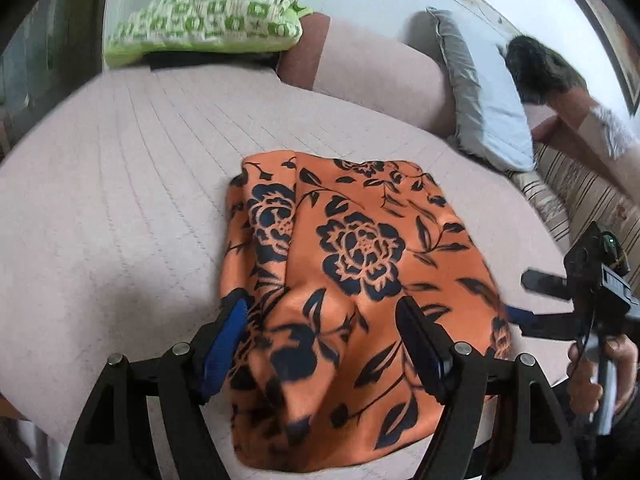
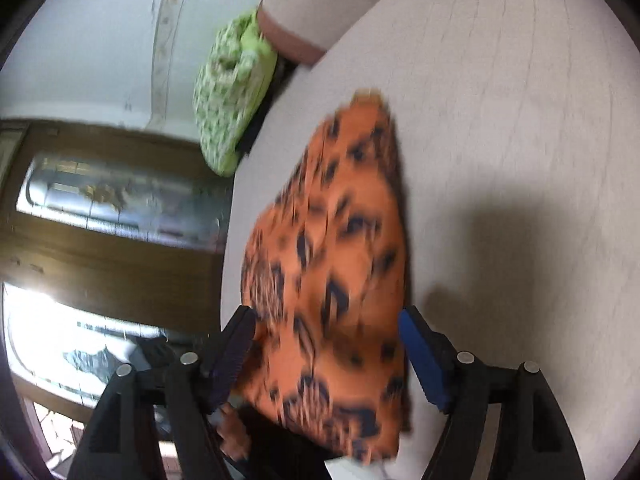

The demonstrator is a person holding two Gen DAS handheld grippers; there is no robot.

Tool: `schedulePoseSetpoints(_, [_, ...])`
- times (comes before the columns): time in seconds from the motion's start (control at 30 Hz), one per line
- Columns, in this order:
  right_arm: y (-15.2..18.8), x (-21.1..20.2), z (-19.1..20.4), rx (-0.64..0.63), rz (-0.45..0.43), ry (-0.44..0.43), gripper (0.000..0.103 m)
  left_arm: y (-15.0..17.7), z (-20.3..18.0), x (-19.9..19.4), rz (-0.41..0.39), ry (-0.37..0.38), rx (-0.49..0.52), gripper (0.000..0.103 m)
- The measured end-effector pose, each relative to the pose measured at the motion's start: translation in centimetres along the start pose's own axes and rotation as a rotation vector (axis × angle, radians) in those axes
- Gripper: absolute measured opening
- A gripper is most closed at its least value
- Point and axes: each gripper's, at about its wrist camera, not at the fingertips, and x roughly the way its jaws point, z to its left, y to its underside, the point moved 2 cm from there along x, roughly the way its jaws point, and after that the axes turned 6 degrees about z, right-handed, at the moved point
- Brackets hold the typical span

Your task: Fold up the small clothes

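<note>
- No readable writing is showing anywhere.
- The left gripper (image 1: 322,344) is hovering with jaws apart over the cloth (image 1: 352,280).
- The cloth, orange with dark flowers, is lying creased on the mattress (image 1: 120,200).
- The right gripper (image 2: 326,354) is standing apart too.

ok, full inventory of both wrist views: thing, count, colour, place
floral garment: 1, orange with dark navy flowers, lying on the sofa seat, near edge between the jaws of both grippers
sofa seat: 1, pale pinkish-grey quilted cover, under the garment
green cushion: 1, green and white print, far left end
grey pillow: 1, light grey, against the backrest, right
striped fabric: 1, beige and brown, far right
left gripper: black, blue pads, jaws open
right gripper: black, blue pads, jaws open
right hand: on the gripper handle
</note>
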Motion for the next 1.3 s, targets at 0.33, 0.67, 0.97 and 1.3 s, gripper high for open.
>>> schedulePoseSetpoints(0.33, [3.0, 3.5, 1.4, -0.051, 0.035, 0.142, 0.032, 1.3, 1.6, 3.6, 0.124, -0.033, -0.018, 0.084])
schedulePoseSetpoints(0.67, [2.0, -1.6, 3.1, -0.107, -0.103, 0.169, 0.06, 0.1, 5.4, -1.5, -0.01, 0.144, -0.175, 0.083])
schedulePoseSetpoints(0.97, [0.7, 8.3, 6.8, -0.378, 0.159, 0.319, 0.066, 1.1, 8.4, 1.5, 0.207, 0.442, -0.407, 0.082])
schedulePoseSetpoints(1.3, [0.2, 7.1, 4.8, -0.356, 0.163, 0.209, 0.066, 2.6, 8.3, 1.6, 0.244, 0.602, -0.478, 0.021])
